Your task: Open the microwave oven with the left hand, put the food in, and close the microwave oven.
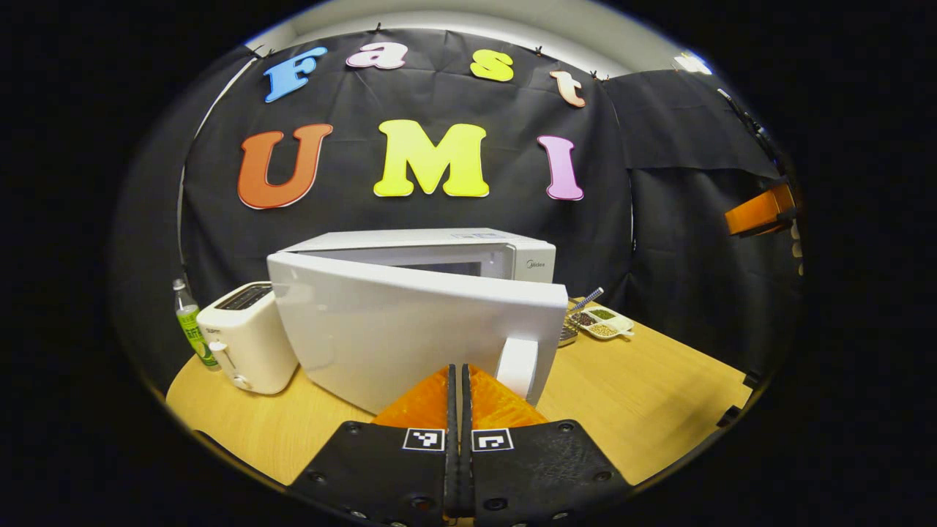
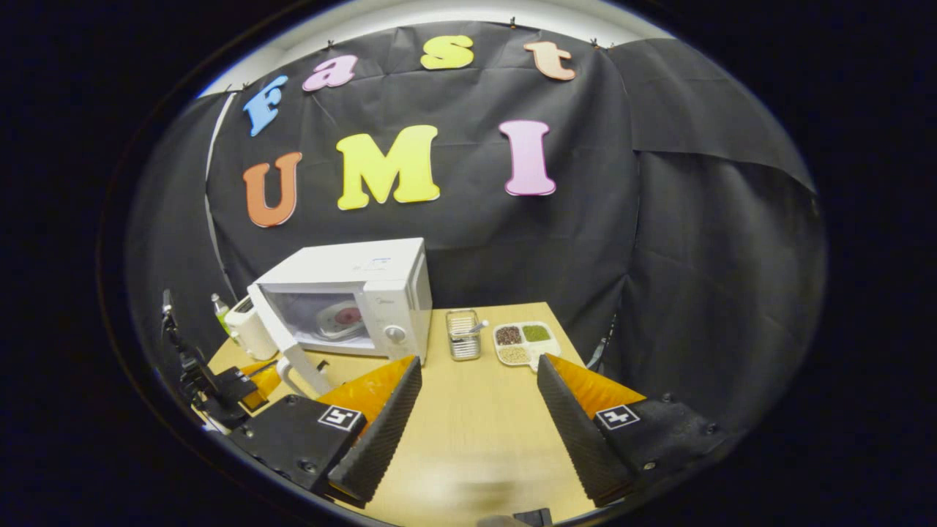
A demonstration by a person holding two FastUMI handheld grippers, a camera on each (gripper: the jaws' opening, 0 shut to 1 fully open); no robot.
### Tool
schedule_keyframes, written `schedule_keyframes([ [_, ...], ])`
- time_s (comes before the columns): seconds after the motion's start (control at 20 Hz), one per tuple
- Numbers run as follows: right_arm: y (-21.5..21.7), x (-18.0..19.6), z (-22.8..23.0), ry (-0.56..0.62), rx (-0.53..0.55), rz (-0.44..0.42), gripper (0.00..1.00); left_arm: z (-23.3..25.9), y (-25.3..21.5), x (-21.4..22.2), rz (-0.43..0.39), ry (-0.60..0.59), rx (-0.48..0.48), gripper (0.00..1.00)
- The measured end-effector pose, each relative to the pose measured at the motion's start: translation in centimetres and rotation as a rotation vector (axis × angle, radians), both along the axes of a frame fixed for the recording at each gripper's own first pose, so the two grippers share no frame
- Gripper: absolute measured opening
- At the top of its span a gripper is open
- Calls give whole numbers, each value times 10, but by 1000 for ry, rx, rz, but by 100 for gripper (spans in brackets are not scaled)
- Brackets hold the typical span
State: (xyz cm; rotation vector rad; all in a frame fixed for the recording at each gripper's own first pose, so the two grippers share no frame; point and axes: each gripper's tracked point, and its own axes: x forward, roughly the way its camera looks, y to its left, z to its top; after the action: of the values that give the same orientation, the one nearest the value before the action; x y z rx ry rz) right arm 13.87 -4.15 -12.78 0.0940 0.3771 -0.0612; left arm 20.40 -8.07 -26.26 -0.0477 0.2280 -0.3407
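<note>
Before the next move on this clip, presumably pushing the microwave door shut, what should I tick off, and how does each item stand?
1. Food inside: a plate sits in the microwave cavity. Ok.
2. Door state: hangs ajar, not latched. Not ok yet.
3. Left gripper: fingers closed together with nothing between them, just short of the door's outer face beside the handle; contact cannot tell.
4. Right gripper: open, empty, hovering over the table away from the door's swing. Ok.
5. Door path: the toaster stands beside the hinge side, outside the closing arc. Ok.
</note>
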Motion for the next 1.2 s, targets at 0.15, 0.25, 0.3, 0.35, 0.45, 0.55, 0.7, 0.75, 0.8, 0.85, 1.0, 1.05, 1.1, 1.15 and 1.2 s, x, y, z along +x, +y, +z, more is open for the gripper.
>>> schedule_keyframes([
  [0.15, -16, 4, 4, 2, 32, -23, 100, 5, -27, 35, -9, -15, -12, 0],
  [0.25, -27, 6, 3, 10, 22, -33, 100, 3, -39, 58, -13, -13, -9, 0],
  [0.3, -31, 6, 1, 17, 19, -37, 100, 2, -43, 68, -13, -12, -5, 0],
  [0.35, -35, 8, 0, 20, 17, -41, 100, 1, -46, 78, -11, -12, -4, 0],
  [0.45, -45, 9, -4, 30, 21, -53, 100, -3, -49, 95, 8, -5, 2, 0],
  [0.55, -52, 12, -10, 45, 30, -62, 100, -2, -52, 109, 17, -10, 5, 0],
  [0.7, -58, 17, -15, 58, 39, -64, 100, -3, -56, 127, 34, -5, 27, 0],
  [0.75, -59, 19, -15, 59, 39, -63, 100, -2, -56, 130, 38, -6, 32, 0],
  [0.8, -59, 20, -16, 60, 40, -60, 100, -2, -56, 129, 43, -6, 34, 0],
  [0.85, -61, 25, -17, 60, 40, -57, 100, -2, -56, 129, 44, -5, 34, 0],
  [1.0, -60, 28, -18, 62, 41, -46, 100, -1, -57, 131, 49, -7, 33, 0],
  [1.05, -59, 29, -17, 61, 43, -42, 100, -1, -56, 134, 57, -14, 37, 0],
  [1.1, -57, 30, -17, 61, 45, -35, 100, -2, -55, 136, 62, -7, 33, 0],
  [1.15, -55, 30, -18, 62, 45, -29, 100, 0, -57, 139, 62, -12, 17, 0],
  [1.2, -54, 31, -17, 63, 48, -26, 100, -3, -55, 144, 80, 15, 12, 0],
])
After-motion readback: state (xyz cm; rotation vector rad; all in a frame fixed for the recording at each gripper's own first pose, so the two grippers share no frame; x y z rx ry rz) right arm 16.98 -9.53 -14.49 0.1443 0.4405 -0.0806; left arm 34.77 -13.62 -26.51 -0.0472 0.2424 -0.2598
